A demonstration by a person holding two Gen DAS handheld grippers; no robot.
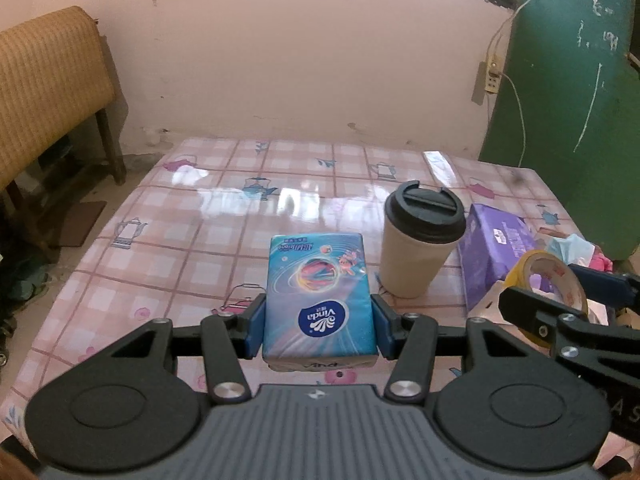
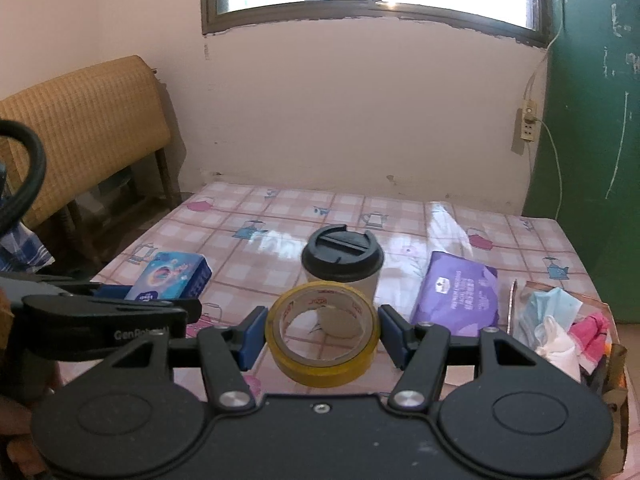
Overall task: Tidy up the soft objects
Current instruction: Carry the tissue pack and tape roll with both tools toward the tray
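1. My left gripper (image 1: 319, 322) holds a blue Vinda tissue pack (image 1: 319, 294). The two blue pads press on its long sides, and the pack sits up off the table (image 1: 192, 216).
2. My right gripper (image 2: 322, 336) holds a yellow tape roll (image 2: 323, 334). Its pads touch the roll on both sides, and I can see through the hole in the middle.
3. In the left view, the right gripper pokes in from the right edge with the tape roll in it.
4. In the right view, the left gripper comes in from the left with the tissue pack.
5. A paper cup with a black lid (image 1: 420, 240) stands upright on the table. It is behind the tape roll in the right view, and just right of the tissue pack in the left view.
6. A purple wipes pack (image 2: 458, 296) lies flat on the table, right of the cup.
7. At the right edge of the table is a box (image 2: 616, 360). A blue face mask (image 2: 550, 312), something white and a pink cloth (image 2: 592, 334) lie in a heap in it.
8. The table has a shiny pink check cover with little teapots on it.
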